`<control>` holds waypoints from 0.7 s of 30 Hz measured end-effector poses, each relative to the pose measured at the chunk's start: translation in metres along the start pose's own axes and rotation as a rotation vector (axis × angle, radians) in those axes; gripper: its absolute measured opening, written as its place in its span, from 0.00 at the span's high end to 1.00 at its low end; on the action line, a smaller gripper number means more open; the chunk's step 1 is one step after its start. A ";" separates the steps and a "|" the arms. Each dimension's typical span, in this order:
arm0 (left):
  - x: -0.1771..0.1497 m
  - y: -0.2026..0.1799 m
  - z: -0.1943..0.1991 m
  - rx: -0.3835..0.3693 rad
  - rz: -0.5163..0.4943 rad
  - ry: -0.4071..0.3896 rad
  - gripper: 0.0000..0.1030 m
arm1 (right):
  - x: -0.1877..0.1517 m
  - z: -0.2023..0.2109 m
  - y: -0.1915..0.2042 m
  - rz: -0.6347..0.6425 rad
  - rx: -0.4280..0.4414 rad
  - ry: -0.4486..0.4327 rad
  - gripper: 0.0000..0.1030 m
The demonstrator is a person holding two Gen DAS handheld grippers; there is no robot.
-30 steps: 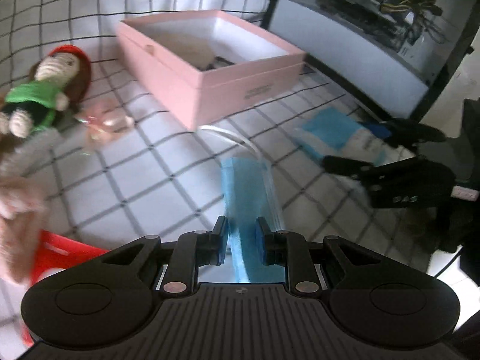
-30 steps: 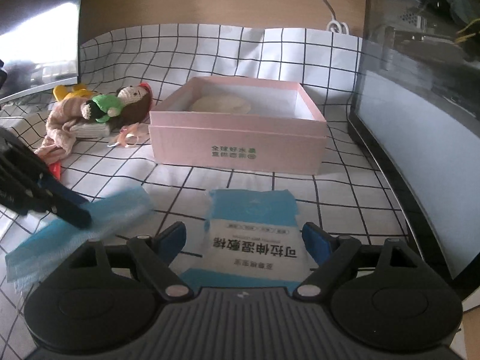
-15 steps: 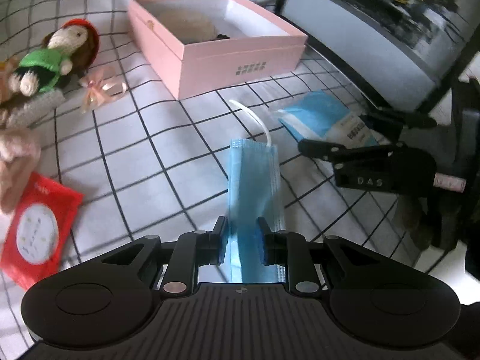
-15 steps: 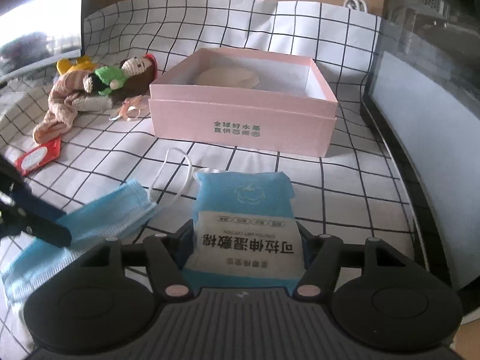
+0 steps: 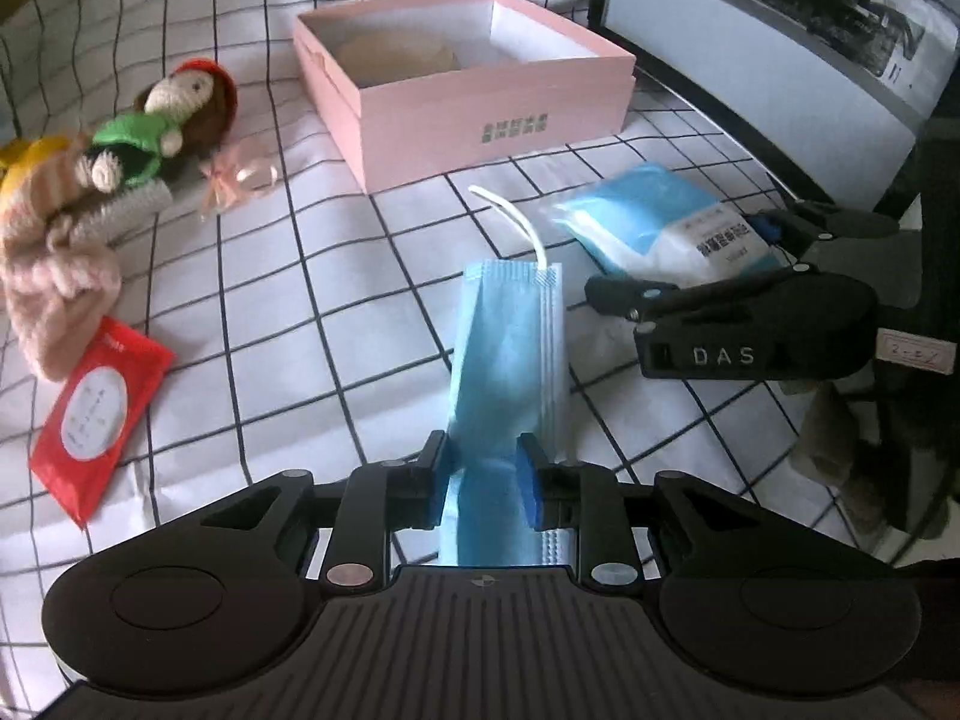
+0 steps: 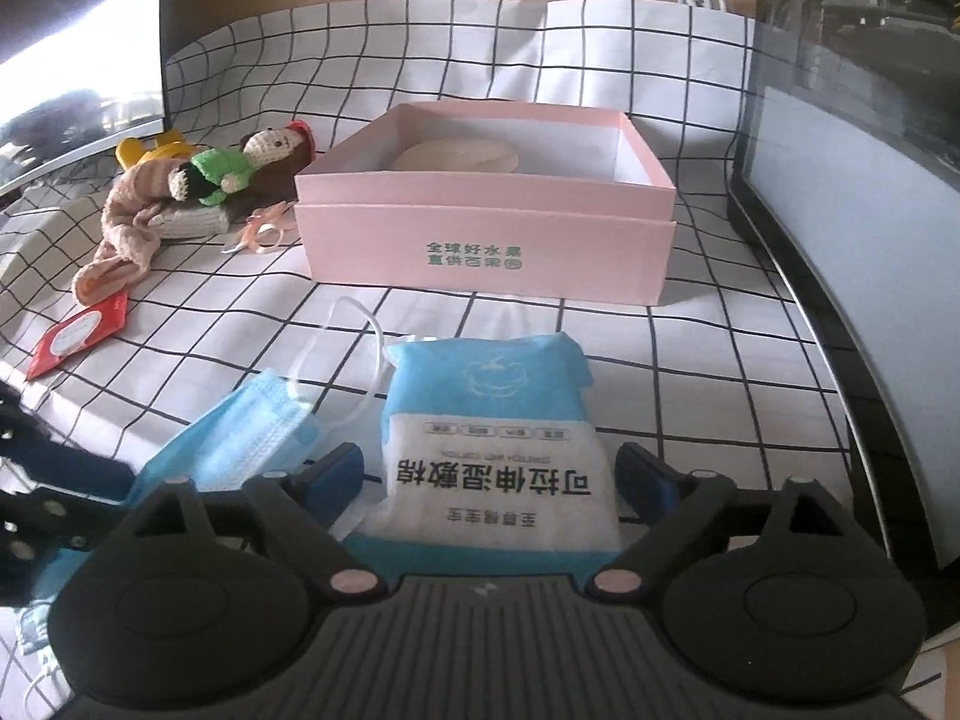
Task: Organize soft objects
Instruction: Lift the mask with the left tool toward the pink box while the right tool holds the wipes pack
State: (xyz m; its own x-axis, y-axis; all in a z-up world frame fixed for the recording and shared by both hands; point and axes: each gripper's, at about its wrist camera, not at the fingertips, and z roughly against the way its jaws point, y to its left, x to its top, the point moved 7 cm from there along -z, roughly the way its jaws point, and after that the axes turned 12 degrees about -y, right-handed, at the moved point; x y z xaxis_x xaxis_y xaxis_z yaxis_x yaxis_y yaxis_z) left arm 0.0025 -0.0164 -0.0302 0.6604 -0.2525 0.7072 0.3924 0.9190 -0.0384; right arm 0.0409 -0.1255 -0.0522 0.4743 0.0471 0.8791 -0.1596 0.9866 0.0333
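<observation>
My left gripper (image 5: 483,459) is shut on a folded blue face mask (image 5: 510,348), held above the checked cloth; the mask also shows in the right wrist view (image 6: 240,438). My right gripper (image 6: 489,477) straddles a blue and white cotton pad packet (image 6: 489,420) with its fingers close on both sides; contact is unclear. The packet also shows in the left wrist view (image 5: 666,222), with the right gripper (image 5: 690,267) around it. An open pink box (image 6: 486,222) stands behind, holding a beige round pad (image 6: 456,156).
A crochet doll (image 5: 162,126), a pink knitted cloth (image 5: 54,276), a pink ribbon bow (image 5: 240,180) and a red wipes packet (image 5: 96,414) lie at the left. A dark-framed glass cabinet (image 6: 840,180) borders the right side.
Both grippers have lifted and drawn back from the box. The right gripper's fingers have come in around the packet. The mask stays held in the left gripper.
</observation>
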 end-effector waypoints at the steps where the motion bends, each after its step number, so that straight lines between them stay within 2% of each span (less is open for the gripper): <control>1: 0.000 -0.001 -0.001 0.004 0.001 -0.014 0.74 | 0.000 0.000 0.001 -0.004 0.015 -0.001 0.07; 3: 0.001 -0.003 -0.003 0.009 0.004 -0.037 0.71 | 0.000 0.000 0.000 -0.016 0.033 -0.004 0.06; 7: 0.005 -0.013 -0.007 -0.009 0.000 -0.012 0.47 | 0.000 0.001 0.002 -0.011 0.028 0.002 0.06; 9: 0.006 -0.023 -0.011 -0.015 -0.048 0.020 0.37 | 0.000 0.001 0.002 -0.010 0.030 0.003 0.05; 11: 0.005 -0.032 -0.013 -0.037 -0.100 0.040 0.21 | 0.000 0.003 0.000 -0.032 0.042 -0.004 0.05; 15: 0.004 -0.035 -0.018 -0.038 -0.119 0.042 0.20 | 0.002 0.007 -0.007 -0.084 0.055 -0.023 0.09; 17: 0.007 -0.028 -0.019 -0.009 -0.099 0.031 0.24 | 0.003 0.009 -0.009 -0.086 0.039 -0.023 0.19; 20: 0.010 -0.016 -0.021 0.003 -0.067 0.015 0.24 | 0.002 0.014 -0.009 -0.003 0.030 0.008 0.36; 21: 0.010 -0.016 -0.022 0.003 -0.071 0.012 0.24 | 0.003 0.017 -0.010 0.012 0.034 0.018 0.37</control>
State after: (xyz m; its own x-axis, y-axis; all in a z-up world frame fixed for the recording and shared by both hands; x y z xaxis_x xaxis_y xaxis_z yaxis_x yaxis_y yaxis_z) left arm 0.0174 -0.0403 -0.0379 0.6386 -0.3205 0.6996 0.4363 0.8997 0.0139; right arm 0.0286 -0.1376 -0.0420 0.4879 0.0620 0.8707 -0.1944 0.9801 0.0391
